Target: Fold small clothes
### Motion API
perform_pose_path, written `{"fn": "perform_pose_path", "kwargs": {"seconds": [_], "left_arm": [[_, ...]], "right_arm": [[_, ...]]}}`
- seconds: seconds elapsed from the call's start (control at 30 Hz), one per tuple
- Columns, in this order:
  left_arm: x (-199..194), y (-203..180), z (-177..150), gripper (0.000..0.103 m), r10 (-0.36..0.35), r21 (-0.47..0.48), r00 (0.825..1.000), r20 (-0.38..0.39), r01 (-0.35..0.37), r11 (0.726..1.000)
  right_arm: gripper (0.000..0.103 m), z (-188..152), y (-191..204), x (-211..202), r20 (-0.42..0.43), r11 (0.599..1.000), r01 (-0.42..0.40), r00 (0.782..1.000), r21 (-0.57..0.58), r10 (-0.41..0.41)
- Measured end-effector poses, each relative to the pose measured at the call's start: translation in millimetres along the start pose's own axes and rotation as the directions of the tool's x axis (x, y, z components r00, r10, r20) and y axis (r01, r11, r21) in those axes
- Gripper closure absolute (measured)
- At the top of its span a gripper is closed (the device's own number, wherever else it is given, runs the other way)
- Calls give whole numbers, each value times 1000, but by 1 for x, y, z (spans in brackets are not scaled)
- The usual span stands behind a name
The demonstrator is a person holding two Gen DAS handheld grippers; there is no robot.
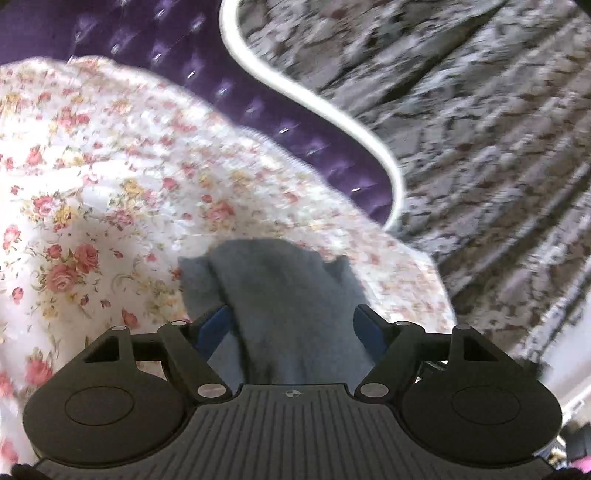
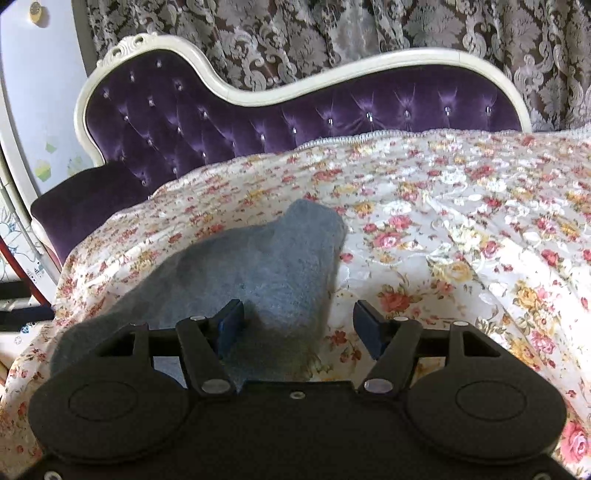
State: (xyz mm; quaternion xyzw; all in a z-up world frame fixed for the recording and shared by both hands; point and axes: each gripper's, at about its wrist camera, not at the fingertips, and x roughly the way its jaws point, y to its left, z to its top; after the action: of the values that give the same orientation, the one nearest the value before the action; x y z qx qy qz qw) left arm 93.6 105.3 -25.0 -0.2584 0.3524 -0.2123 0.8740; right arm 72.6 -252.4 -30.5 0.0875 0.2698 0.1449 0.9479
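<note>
A small grey fuzzy garment [image 2: 273, 258] lies on the floral cover [image 2: 461, 221], with a rounded end pointing toward the backrest and another part trailing off to the lower left. My right gripper [image 2: 299, 325] is open just above its near edge: the left pad is over the grey fabric, the right pad over the bare cover. In the blurred left wrist view the grey garment [image 1: 280, 288] rises in a fold between the spread fingers of my left gripper [image 1: 291, 325]. That gripper's jaws stand wide and do not pinch the fabric.
A purple tufted backrest [image 2: 258, 122] with a curved white frame [image 2: 229, 92] stands behind the floral cover [image 1: 92, 184]. A patterned grey-brown curtain [image 2: 332, 29] hangs beyond it. A white door or panel [image 2: 37, 110] is at the far left.
</note>
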Motion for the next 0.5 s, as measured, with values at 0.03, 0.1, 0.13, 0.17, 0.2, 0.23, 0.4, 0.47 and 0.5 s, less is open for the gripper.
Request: {"fn": "perform_pose_path", "kwargs": {"seconds": [0.03, 0.1, 0.13, 0.17, 0.2, 0.23, 0.4, 0.47, 0.5], "left_arm": [[10, 1, 2, 31, 12, -4, 1000, -18, -12, 1000], [32, 3, 7, 32, 6, -15, 999, -48, -7, 1000], [40, 3, 8, 32, 6, -22, 998, -58, -8, 1000], [49, 5, 10, 32, 1, -21, 997, -73, -2, 1000], [57, 5, 10, 33, 7, -17, 997, -83, -8, 1000], [63, 5, 10, 36, 12, -16, 996, -92, -13, 1000], [87, 14, 9, 67, 1, -65, 990, -142, -10, 998], [85, 16, 7, 86, 1, -62, 994, -113, -8, 998], [81, 17, 4, 87, 1, -58, 996, -89, -6, 998]], "right_arm": [[34, 0, 2, -3, 13, 1000, -2, 1000, -4, 2], [34, 0, 5, -9, 33, 1000, -7, 999, -13, 8], [33, 0, 7, -12, 40, 1000, -9, 999, -19, 10], [33, 0, 9, -14, 44, 1000, -11, 999, -24, 12], [33, 0, 10, -16, 49, 1000, -12, 999, -27, 14], [33, 0, 11, -19, 52, 999, -15, 999, -30, 16], [31, 1, 15, -25, 62, 999, -33, 997, -42, 36], [28, 1, 18, -26, 64, 998, -41, 997, -50, 44], [28, 1, 19, -26, 64, 997, -47, 997, -53, 50]]}}
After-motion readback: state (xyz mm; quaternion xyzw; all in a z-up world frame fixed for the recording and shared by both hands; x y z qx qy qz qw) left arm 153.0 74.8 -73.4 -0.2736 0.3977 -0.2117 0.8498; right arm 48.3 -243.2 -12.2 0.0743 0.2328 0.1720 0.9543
